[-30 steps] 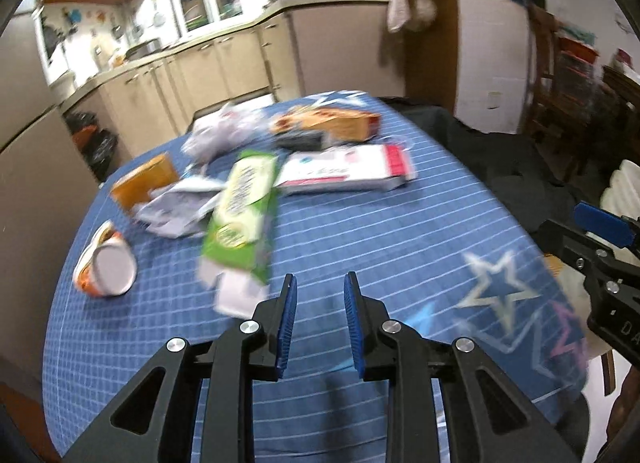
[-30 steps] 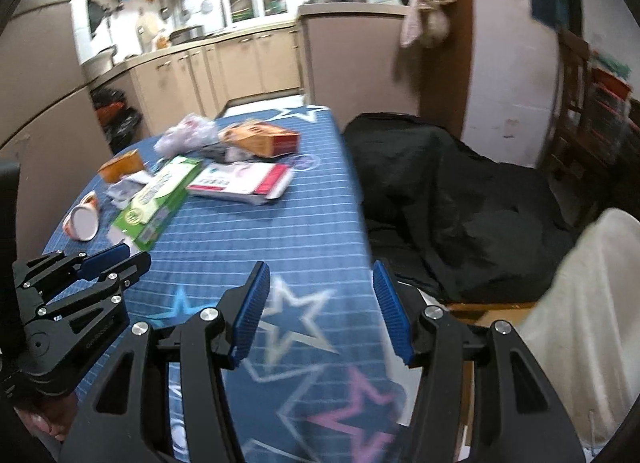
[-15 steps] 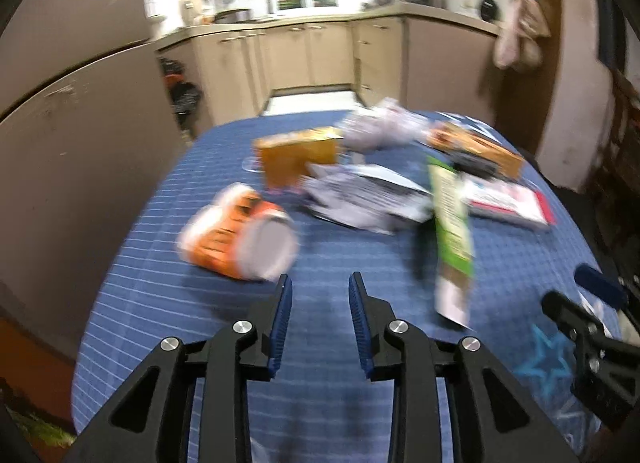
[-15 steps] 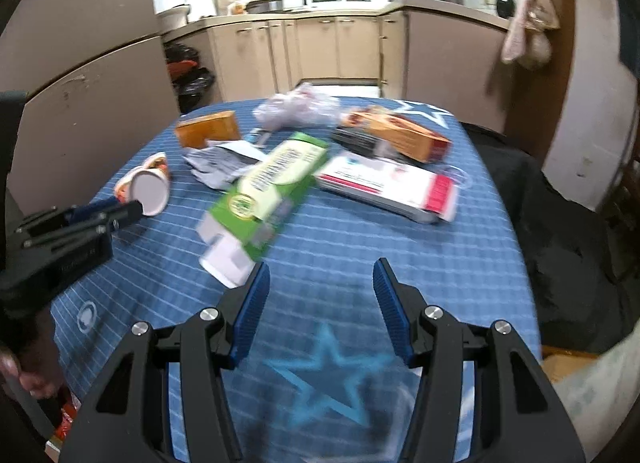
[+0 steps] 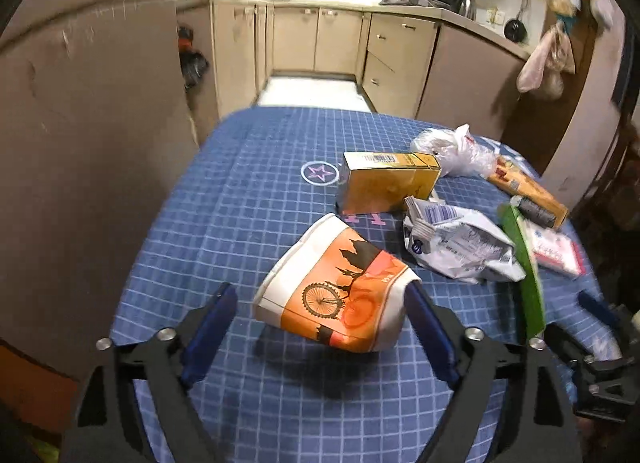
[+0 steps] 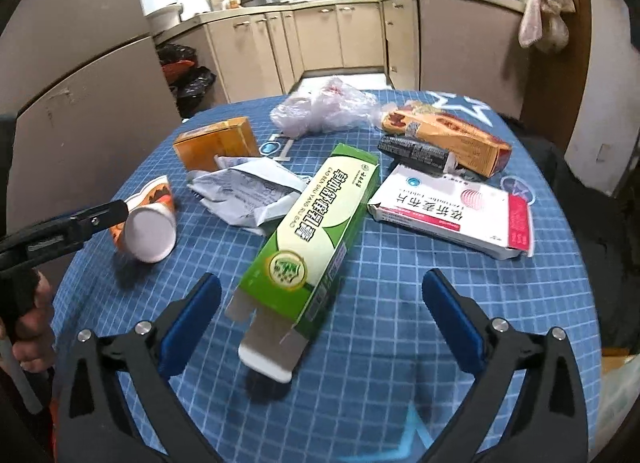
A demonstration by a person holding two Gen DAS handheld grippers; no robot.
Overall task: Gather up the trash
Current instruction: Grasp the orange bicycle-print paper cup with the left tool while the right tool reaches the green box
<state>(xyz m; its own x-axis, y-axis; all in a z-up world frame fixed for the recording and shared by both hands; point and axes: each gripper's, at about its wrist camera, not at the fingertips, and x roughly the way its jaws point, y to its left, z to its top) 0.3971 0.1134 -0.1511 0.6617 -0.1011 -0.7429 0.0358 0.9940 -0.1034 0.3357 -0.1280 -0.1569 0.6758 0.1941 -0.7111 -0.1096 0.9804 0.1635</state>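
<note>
An orange and white paper cup (image 5: 336, 291) lies on its side on the blue checked tablecloth (image 5: 248, 199); it also shows in the right wrist view (image 6: 148, 223). My left gripper (image 5: 320, 327) is open, its fingers on either side of the cup without closing on it. My right gripper (image 6: 320, 323) is open over the near end of a long green carton (image 6: 316, 231). Other trash lies around: a crumpled white paper bag (image 6: 244, 191), an orange box (image 6: 216, 143), a clear plastic bag (image 6: 324, 111), a white and red box (image 6: 452, 211), an orange carton (image 6: 448, 135) and a black tube (image 6: 416, 151).
A brown cabinet wall (image 5: 88, 135) stands just left of the table. Kitchen cupboards (image 6: 320, 39) run along the back. A dark cloth-covered seat (image 6: 600, 223) is at the table's right edge. Black rubbish bags (image 6: 188, 79) sit on the floor at the back left.
My left gripper has swung left, come up to the cup and opened wide around it. My right gripper has moved forward over the green carton and opened a little wider.
</note>
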